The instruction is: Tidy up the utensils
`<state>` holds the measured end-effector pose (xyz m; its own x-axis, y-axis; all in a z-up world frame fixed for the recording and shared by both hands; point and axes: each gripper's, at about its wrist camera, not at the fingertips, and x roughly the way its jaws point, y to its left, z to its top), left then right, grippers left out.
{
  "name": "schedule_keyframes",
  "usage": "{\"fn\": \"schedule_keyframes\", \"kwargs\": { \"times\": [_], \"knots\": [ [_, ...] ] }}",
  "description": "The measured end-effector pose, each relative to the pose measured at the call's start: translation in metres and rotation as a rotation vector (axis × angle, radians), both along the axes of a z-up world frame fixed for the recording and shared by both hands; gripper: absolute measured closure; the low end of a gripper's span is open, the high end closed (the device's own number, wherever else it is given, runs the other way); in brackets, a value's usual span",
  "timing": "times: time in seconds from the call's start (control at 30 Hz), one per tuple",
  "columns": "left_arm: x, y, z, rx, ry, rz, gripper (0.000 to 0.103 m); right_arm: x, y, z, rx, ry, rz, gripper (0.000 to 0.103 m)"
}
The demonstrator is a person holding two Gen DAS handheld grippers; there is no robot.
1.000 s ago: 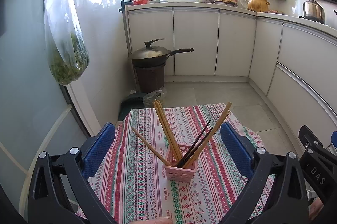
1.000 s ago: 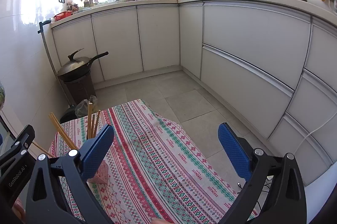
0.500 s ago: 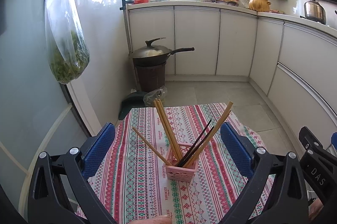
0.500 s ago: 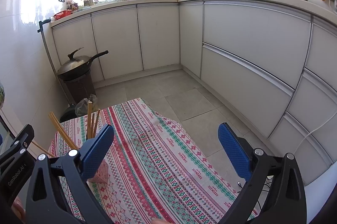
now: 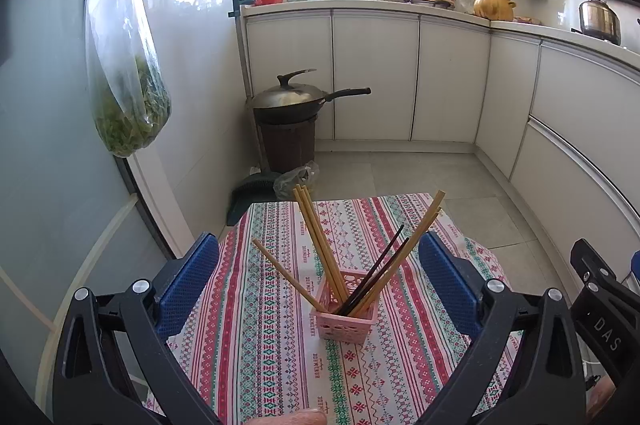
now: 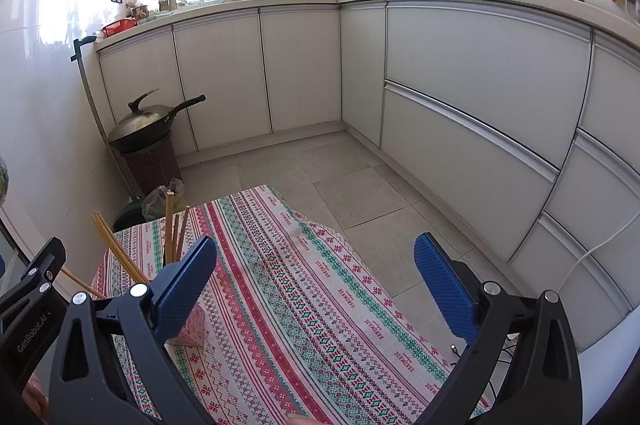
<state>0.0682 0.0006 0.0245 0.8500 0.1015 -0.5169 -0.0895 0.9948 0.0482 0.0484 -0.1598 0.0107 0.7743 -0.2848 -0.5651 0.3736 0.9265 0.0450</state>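
Holding both tools wide and empty, we see the left gripper [image 5: 318, 275] with its blue dimpled pads framing a pink lattice holder [image 5: 345, 321] on the striped woven tablecloth [image 5: 256, 337]. Wooden and dark chopsticks [image 5: 320, 245] fan from it. Our right gripper [image 6: 316, 277] hangs over bare cloth, holder at its left.

A woven, matt patterned cloth [image 5: 256, 329] covers the desk. The pink holder [image 5: 345, 321] looks like perforated plastic; the pale chopsticks [image 5: 320, 245] in it look wooden, two dark ones glossy. Each tool's pads [image 5: 188, 277] are textured blue rubber on matt black plastic.
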Motion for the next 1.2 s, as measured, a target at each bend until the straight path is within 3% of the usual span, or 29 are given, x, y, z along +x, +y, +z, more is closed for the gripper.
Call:
{"fn": "schedule_keyframes", "kwargs": {
  "times": [1.2],
  "knots": [
    [0.0007, 0.0029, -0.0014, -0.002, 0.007, -0.002, 0.007, 0.0023, -0.0002, -0.0044, 0.008, 0.017, 0.004, 0.007]
  ]
}}
